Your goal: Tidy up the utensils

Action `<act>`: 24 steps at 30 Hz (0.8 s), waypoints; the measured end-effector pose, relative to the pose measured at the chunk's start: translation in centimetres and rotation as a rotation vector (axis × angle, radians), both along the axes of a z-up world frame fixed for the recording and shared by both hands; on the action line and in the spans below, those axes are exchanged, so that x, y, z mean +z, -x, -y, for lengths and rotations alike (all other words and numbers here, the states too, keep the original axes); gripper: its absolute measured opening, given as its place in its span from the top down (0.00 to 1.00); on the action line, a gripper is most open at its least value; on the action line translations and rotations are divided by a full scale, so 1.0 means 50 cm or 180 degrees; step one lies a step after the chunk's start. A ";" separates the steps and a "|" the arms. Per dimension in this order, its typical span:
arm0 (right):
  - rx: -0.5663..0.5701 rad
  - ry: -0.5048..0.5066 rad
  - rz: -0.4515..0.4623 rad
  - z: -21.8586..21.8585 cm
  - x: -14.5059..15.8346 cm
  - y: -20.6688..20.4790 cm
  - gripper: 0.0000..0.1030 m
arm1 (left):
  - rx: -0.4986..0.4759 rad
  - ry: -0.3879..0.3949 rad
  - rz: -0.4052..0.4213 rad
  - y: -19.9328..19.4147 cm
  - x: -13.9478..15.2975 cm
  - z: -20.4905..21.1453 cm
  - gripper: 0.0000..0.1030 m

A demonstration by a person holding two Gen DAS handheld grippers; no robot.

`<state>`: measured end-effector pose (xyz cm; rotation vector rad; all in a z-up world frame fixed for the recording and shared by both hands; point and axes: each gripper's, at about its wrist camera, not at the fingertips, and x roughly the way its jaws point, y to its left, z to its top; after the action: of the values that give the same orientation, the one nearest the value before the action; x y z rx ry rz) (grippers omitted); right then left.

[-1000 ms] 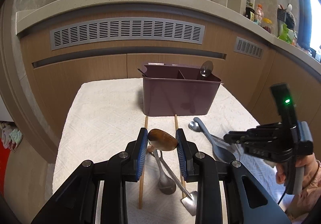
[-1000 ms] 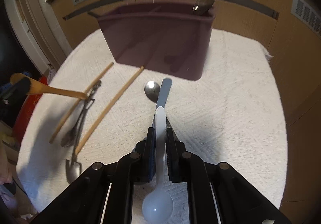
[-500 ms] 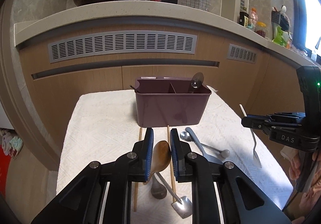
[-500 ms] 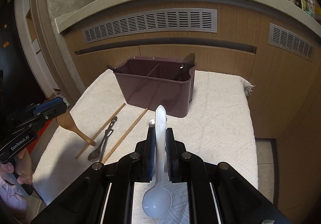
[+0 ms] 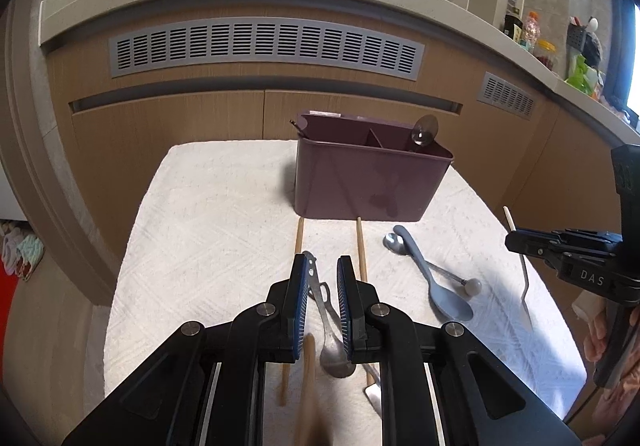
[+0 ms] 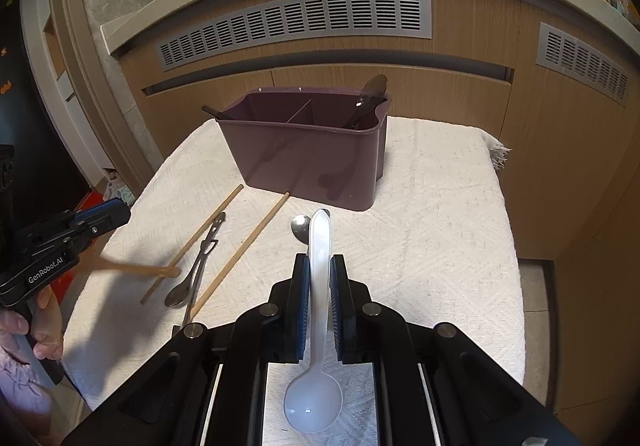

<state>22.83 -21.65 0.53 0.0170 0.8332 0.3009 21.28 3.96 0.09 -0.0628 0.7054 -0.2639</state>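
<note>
While the right gripper point(image 6: 320, 286) is clamping the white spoon point(image 6: 319, 246) by its handle, that spoon is hanging above the towel point(image 6: 440, 226) on the near side of the purple caddy point(image 6: 312, 158), with the handle tip pointing at the caddy and the bowl trailing back toward the camera. Both pads are pressing flat on the handle.

The left gripper point(image 5: 323, 306) is hovering off the caddy's near-left side, and its jaws are standing slightly apart. A wooden spoon point(image 6: 136, 269) is sticking out from beneath it toward the caddy's front (in the left wrist view it is only a brown blur low between the fingers). Whether the pads are actually gripping it, I cannot tell.

Inside the caddy, a metal spoon point(image 5: 425, 130) is leaning bowl-up in the right compartment, and a dark handle point(image 5: 298, 125) is poking over the left corner.

Lying on the towel in front of the caddy:
- two chopsticks point(image 5: 298, 242) point(image 5: 361, 246), running roughly parallel, with their far ends touching or nearly touching the caddy's base;
- a slotted-handle metal spoon point(image 5: 328, 326) between them, with a second steel utensil point(image 5: 372, 392) crossing beneath it;
- a blue-grey spoon point(image 5: 432, 278) before the caddy's right half, lying across a small metal spoon point(image 5: 394, 242).
</note>
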 end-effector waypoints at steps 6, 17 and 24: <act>0.0013 0.0092 -0.0041 -0.010 -0.013 -0.002 0.91 | -0.0036 0.0048 -0.0112 0.003 -0.017 -0.016 0.85; 0.0003 0.0111 -0.0151 -0.012 -0.038 -0.001 0.91 | -0.0343 -0.0458 -0.0979 0.053 -0.140 0.022 0.82; 0.0081 0.0084 -0.0128 -0.019 -0.037 0.015 0.91 | -0.0295 -0.0499 -0.1085 0.007 -0.160 0.038 0.88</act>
<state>22.08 -20.72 -1.34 -0.0121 0.8778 0.3144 20.93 2.06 -7.90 0.0764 1.0674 -0.2890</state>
